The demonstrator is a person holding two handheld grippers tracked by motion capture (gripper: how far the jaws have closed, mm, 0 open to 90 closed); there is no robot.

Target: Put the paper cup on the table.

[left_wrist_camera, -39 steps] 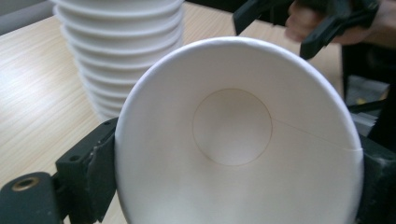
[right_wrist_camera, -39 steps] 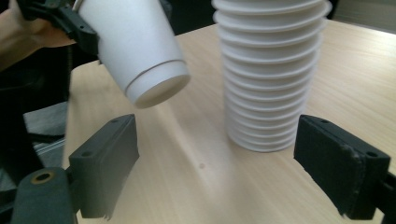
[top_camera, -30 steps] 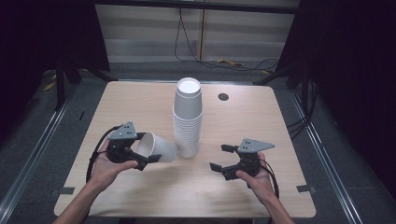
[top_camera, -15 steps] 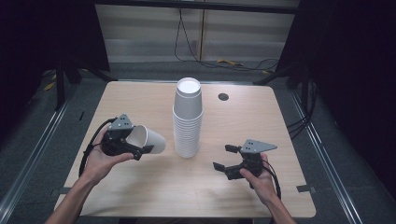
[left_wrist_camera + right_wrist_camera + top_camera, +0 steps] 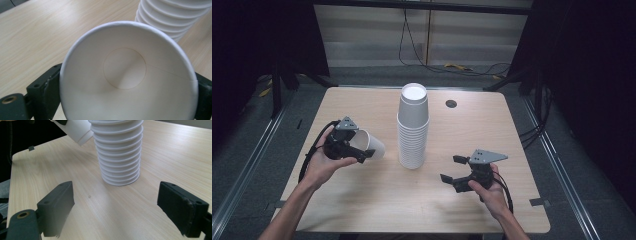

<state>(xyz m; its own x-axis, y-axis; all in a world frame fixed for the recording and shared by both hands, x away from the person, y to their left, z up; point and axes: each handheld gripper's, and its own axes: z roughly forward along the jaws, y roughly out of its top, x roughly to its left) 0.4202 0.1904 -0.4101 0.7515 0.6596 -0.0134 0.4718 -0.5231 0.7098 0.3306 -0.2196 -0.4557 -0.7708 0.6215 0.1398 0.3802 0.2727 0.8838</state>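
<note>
Tongs first: your left tongs (image 5: pixel 362 151) gripped a single white paper cup (image 5: pixel 371 144) by its rim end, one jaw on either side, while the jaws had just been easing apart with the cup between them. Compared with a moment before, you had carried that cup sideways, away from the cup stack (image 5: pixel 413 127), so it hung tilted, mouth toward your hand and base toward the stack, clear of the worktop (image 5: pixel 492 125) (a sign, I judged, that one cup had been separated and was headed for its own spot). Your right tongs (image 5: pixel 456 169) sat wide open and empty, low over the worktop to the right of the stack, pointing at its base. In the left gripper view the cup's open mouth (image 5: pixel 127 72) faced the camera, the stack just behind it.
</note>
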